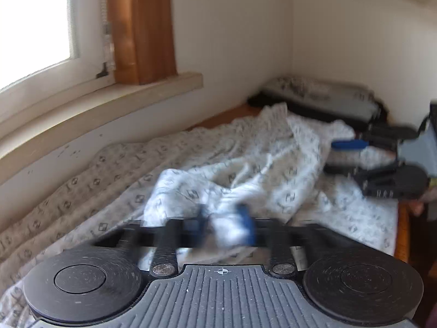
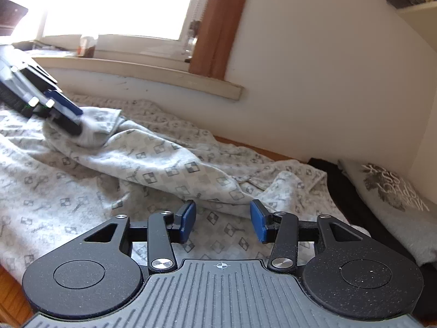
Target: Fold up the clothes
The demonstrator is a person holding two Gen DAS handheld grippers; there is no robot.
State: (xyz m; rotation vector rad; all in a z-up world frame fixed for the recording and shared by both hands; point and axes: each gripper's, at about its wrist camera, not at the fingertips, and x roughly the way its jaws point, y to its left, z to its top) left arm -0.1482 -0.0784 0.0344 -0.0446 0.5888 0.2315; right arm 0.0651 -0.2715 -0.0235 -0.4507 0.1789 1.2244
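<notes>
Two grippers work: left gripper [image 1: 226,227] pinches the patterned garment [image 2: 169,169]; right gripper [image 2: 222,220] is spread, empty. It should grip the near edge before folding.

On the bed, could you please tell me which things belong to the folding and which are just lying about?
Job:
- patterned white garment
- left tool, shut on it
- right tool, open

Lying about:
- grey printed garment
- jar on the windowsill

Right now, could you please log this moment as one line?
left gripper: shut on patterned garment | right gripper: open, empty | fold: unfinished
</notes>
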